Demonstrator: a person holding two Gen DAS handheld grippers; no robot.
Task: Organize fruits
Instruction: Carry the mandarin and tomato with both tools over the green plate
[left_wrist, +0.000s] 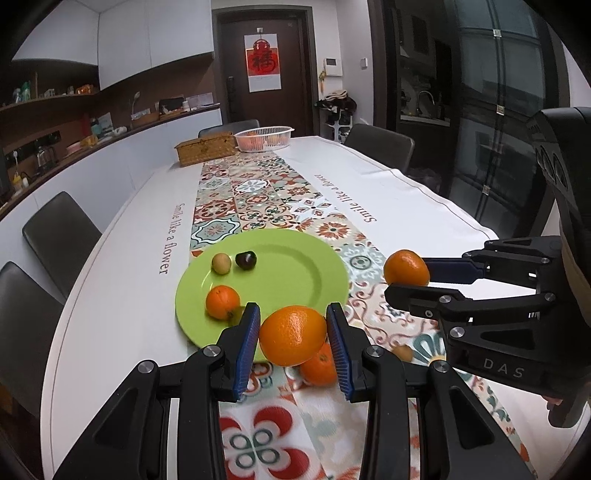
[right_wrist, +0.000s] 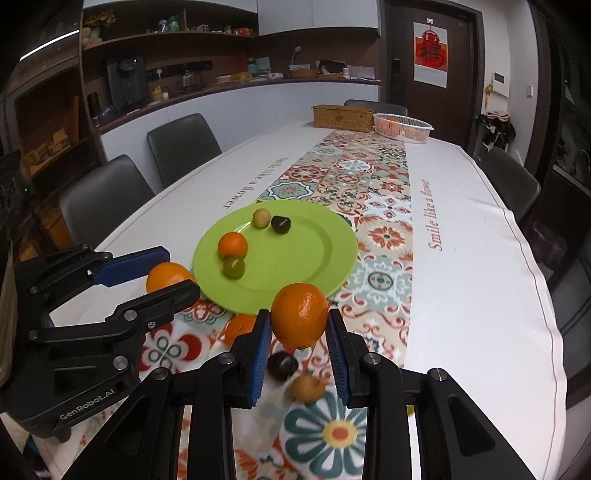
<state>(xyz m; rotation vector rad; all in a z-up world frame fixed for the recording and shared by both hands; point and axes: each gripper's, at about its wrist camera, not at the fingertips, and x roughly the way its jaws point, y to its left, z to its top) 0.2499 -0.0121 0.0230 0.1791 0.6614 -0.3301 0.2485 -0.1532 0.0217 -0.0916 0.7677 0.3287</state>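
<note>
Left gripper (left_wrist: 292, 334) clamped on a large orange (left_wrist: 292, 335), right gripper (right_wrist: 299, 325) clamped on a second orange (right_wrist: 300, 315), both held at the near rim of the green plate (left_wrist: 295, 254), which carries four small fruits.

Even indoor light, dim vignetted fisheye edges, nearest tablecloth perhaps motion-blurred.

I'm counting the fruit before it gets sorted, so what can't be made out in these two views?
- White basket: its contents show only as orange blur through the mesh, too far in both views.
- Green fruit on the green plate: in the left view mostly hidden behind the left tool finger.
- Loose orange on the table runner: partly covered by the held orange.
- Two small fruits near the right tool: blurred.
</note>
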